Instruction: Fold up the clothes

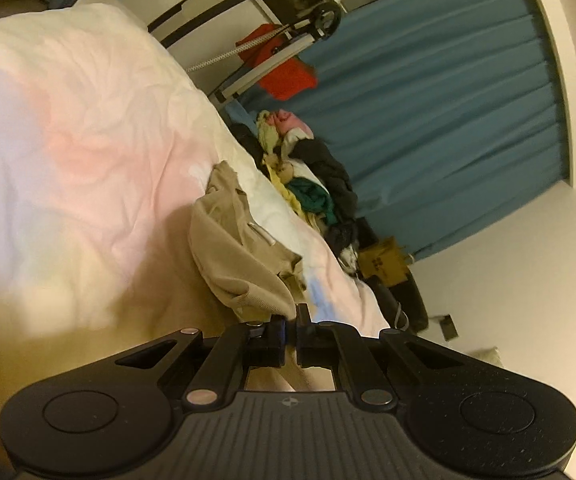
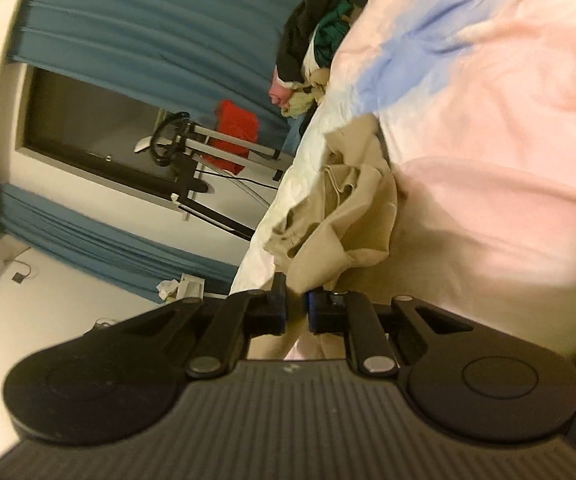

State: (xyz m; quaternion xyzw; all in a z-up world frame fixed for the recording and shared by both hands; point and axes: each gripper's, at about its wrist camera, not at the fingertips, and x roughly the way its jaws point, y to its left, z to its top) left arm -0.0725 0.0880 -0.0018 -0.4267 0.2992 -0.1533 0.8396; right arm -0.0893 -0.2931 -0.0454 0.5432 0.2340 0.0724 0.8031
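A beige garment (image 1: 240, 256) lies bunched on the pastel pink, blue and white bedcover (image 1: 88, 128). My left gripper (image 1: 291, 320) is shut on an edge of this beige garment near its lower corner. In the right wrist view the same beige garment (image 2: 348, 216) hangs crumpled over the bedcover (image 2: 508, 100). My right gripper (image 2: 296, 304) is shut on another edge of it, with cloth pinched between the fingers. Both views are strongly tilted.
A pile of mixed clothes (image 1: 308, 176) lies at the far edge of the bed, also in the right wrist view (image 2: 320, 40). Behind are blue curtains (image 1: 428, 120), a red cloth (image 1: 284, 68) on a metal rack (image 2: 192, 148), and a yellow-brown bag (image 1: 384, 264).
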